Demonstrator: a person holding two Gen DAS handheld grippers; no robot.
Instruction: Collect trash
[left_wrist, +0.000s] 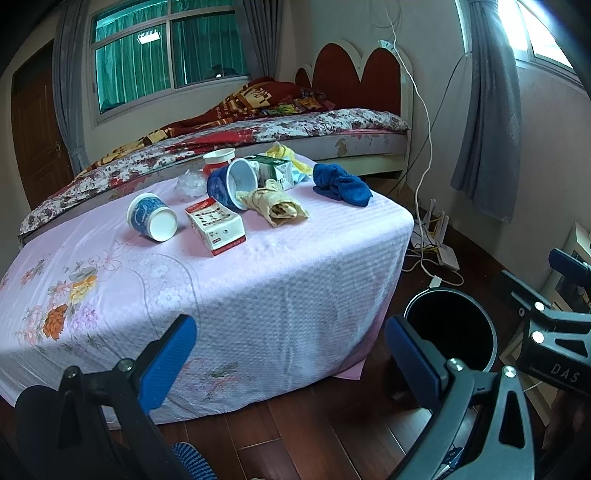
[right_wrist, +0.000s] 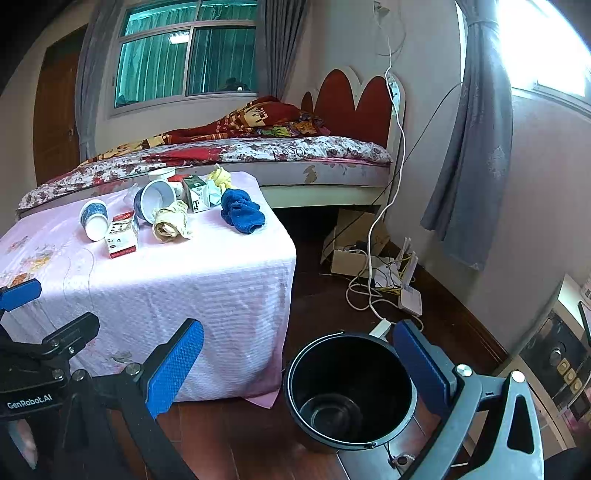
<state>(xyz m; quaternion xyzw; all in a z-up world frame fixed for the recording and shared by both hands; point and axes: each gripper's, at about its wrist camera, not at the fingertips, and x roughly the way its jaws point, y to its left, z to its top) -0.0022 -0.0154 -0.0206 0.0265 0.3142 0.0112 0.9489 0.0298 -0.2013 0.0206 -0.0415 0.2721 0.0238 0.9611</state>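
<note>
A table under a pink flowered cloth (left_wrist: 277, 280) (right_wrist: 203, 277) holds the litter. On it lie a small blue-and-white paper cup (left_wrist: 151, 218) (right_wrist: 94, 219) on its side, a red-and-white carton (left_wrist: 216, 230) (right_wrist: 122, 234), a tipped blue bowl (left_wrist: 231, 184) (right_wrist: 153, 201), a crumpled brown wrapper (left_wrist: 273, 203) (right_wrist: 171, 221), a green carton (left_wrist: 275, 171) (right_wrist: 195, 194) and a red-and-white cup (left_wrist: 218, 158). A black bin (left_wrist: 450, 328) (right_wrist: 351, 391) stands on the floor by the table's right corner. My left gripper (left_wrist: 291, 354) hovers open before the table front. My right gripper (right_wrist: 301, 362) is open above the bin's rim.
A blue cloth (left_wrist: 341, 184) (right_wrist: 242, 210) and a yellow cloth (left_wrist: 282, 153) lie at the table's far right. Behind is a bed (left_wrist: 332, 125). Cables and a white router (right_wrist: 410, 299) clutter the wooden floor by a cardboard box (right_wrist: 351, 243). A striped foot (left_wrist: 192, 461) shows below.
</note>
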